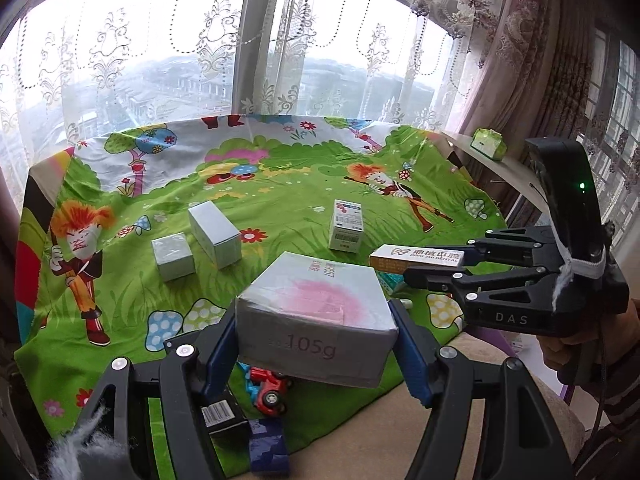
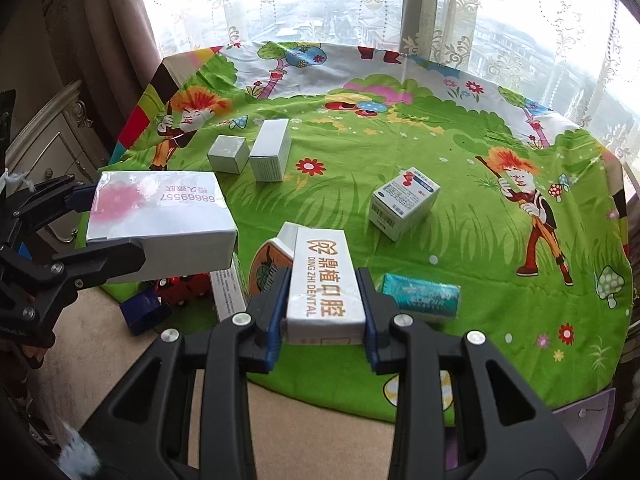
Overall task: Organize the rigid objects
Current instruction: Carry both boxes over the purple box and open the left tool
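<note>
My left gripper (image 1: pixel 314 344) is shut on a large grey box with a pink stain (image 1: pixel 316 312) and holds it above the near edge of the cartoon cloth (image 1: pixel 280 200); the box also shows in the right wrist view (image 2: pixel 160 220). My right gripper (image 2: pixel 324 312) is shut on a long white dental box (image 2: pixel 324 280) held above the cloth; it also shows in the left wrist view (image 1: pixel 416 262). On the cloth stand a small grey cube box (image 1: pixel 173 257), a tall grey box (image 1: pixel 215 235) and a white medicine box (image 1: pixel 346 225).
Under the held boxes lie a red toy car (image 1: pixel 270 392), a black barcode box (image 1: pixel 224 416), a dark blue piece (image 1: pixel 268 448), a teal packet (image 2: pixel 420 296) and an orange-rimmed oval item (image 2: pixel 268 264). A green tissue pack (image 1: pixel 488 144) sits on the window ledge. A cabinet (image 2: pixel 52 148) stands left.
</note>
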A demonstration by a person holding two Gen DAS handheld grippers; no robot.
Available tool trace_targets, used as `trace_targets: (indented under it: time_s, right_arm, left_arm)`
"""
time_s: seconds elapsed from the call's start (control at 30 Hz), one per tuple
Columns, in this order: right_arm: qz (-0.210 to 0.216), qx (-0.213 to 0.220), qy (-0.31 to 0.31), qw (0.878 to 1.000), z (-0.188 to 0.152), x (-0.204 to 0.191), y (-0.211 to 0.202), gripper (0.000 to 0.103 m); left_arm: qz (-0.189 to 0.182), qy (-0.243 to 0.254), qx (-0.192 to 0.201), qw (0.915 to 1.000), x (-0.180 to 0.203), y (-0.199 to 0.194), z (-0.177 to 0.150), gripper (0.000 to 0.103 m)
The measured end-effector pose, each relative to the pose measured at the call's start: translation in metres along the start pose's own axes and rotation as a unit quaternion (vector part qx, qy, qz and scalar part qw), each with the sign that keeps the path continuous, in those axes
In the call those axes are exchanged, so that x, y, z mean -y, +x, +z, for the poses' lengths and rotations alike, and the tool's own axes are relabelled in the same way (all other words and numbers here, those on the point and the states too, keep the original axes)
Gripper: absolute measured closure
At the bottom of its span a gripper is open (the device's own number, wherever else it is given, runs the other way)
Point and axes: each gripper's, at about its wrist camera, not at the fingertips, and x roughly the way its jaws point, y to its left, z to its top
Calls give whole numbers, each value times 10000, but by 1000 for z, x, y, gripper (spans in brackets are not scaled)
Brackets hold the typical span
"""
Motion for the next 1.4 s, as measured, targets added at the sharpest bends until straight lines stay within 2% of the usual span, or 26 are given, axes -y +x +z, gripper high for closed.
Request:
trace_targets:
  time_s: [0.47, 0.77, 1.07, 1.4]
  right_arm:
    - [-293, 55, 573, 9979, -60, 42, -51, 67]
    - [-709, 124, 1206, 9901, -101, 100, -87, 67]
    - [-1338, 74, 1808, 9744, -147, 164, -111, 67]
    - [-1708, 38, 2192, 9606, -181, 204, -129, 67]
  left_arm:
    - [-468, 142, -174, 9987, 72, 5, -18, 33]
    - [-851, 534, -374, 9942, 133, 23, -19, 33]
    - [-1195, 1086, -712, 9843, 198, 46, -27, 33]
    - [-1678, 1694, -1148, 9643, 262, 62, -48, 33]
